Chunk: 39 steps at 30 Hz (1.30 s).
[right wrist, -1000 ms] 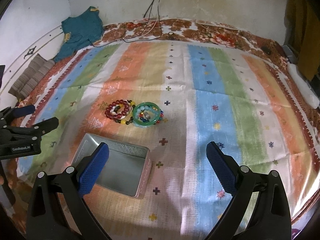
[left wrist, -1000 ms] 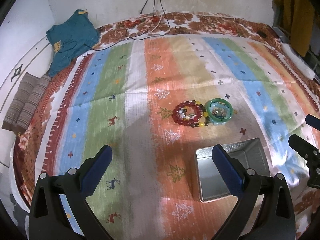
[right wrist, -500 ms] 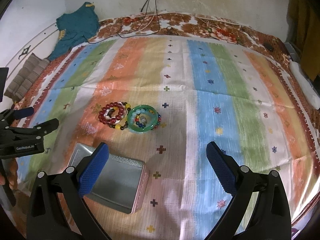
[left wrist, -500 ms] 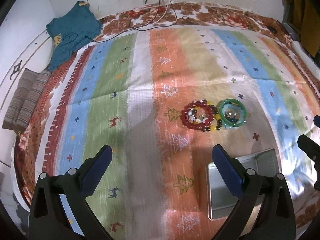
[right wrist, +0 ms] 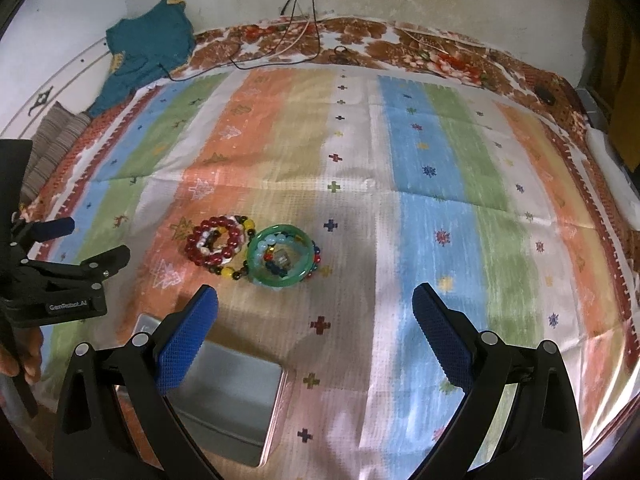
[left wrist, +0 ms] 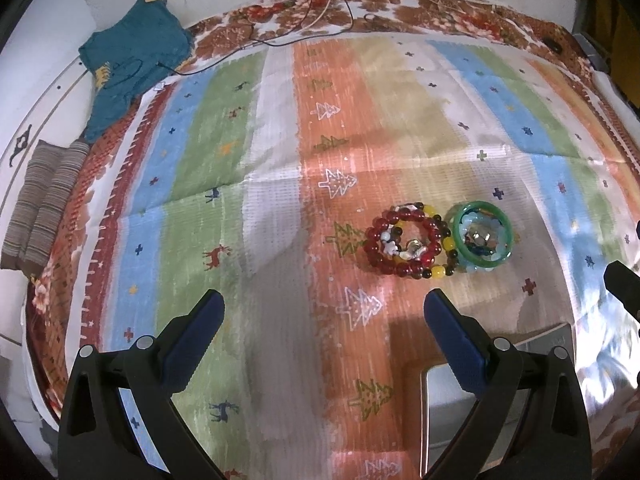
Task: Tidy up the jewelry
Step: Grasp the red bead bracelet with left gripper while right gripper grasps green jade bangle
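A red bead bracelet (left wrist: 408, 242) lies on the striped cloth with yellow and dark beads around it. A green bangle (left wrist: 483, 238) with small beads and trinkets inside sits right of it, touching. Both show in the right wrist view, the bracelet (right wrist: 215, 240) and the bangle (right wrist: 280, 256). An open metal tin (right wrist: 236, 396) lies nearer, also seen in the left wrist view (left wrist: 460, 412). My left gripper (left wrist: 324, 332) is open and empty, short of the jewelry. My right gripper (right wrist: 314, 328) is open and empty, just short of the bangle.
The striped cloth (right wrist: 432, 200) covers a bed with a floral border. A teal garment (left wrist: 132, 60) and a folded striped cloth (left wrist: 44, 208) lie at the far left. Cables (right wrist: 304, 20) hang down the back wall.
Both grippers have moved forward toward the jewelry, which now looks larger and nearer. The tin has slid lower in both views. Both grippers stay open.
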Available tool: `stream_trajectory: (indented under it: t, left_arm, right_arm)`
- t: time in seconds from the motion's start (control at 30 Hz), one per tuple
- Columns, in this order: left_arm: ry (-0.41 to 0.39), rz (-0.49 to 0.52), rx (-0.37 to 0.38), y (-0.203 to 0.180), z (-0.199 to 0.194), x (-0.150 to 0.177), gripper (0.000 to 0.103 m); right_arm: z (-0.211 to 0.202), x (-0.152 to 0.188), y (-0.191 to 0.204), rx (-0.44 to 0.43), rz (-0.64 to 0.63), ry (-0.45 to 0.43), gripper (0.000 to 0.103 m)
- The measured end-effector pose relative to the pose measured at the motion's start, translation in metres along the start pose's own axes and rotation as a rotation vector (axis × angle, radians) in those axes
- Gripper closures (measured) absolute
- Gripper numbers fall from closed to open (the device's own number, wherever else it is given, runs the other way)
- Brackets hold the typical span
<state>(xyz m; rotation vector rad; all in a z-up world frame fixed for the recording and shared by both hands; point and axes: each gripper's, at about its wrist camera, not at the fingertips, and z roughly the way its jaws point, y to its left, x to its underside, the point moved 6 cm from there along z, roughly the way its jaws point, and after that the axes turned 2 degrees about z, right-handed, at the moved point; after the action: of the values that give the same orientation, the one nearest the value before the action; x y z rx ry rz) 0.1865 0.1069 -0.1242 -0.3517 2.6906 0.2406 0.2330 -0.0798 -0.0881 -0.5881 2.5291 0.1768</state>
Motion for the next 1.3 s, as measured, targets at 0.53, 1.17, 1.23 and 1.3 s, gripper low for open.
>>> stream_trajectory:
  t: [0.53, 1.17, 1.23, 1.3]
  left_arm:
    - [0.081, 0.005, 0.012, 0.004, 0.043, -0.017, 0.006]
    - [0.163, 0.044, 0.046, -0.003, 0.094, -0.026, 0.021]
    - [0.172, 0.039, 0.051, -0.002, 0.099, -0.025, 0.021]
    - [0.18, 0.038, 0.056, -0.002, 0.102, -0.025, 0.021]
  right_arm:
    - [0.05, -0.014, -0.005, 0.038, 0.013, 0.097, 0.004]
    - [0.103, -0.015, -0.008, 0.088, 0.002, 0.194, 0.014]
    - [0.107, -0.015, -0.008, 0.09, 0.002, 0.202, 0.018]
    - [0.111, -0.016, -0.008, 0.09, 0.006, 0.209, 0.022]
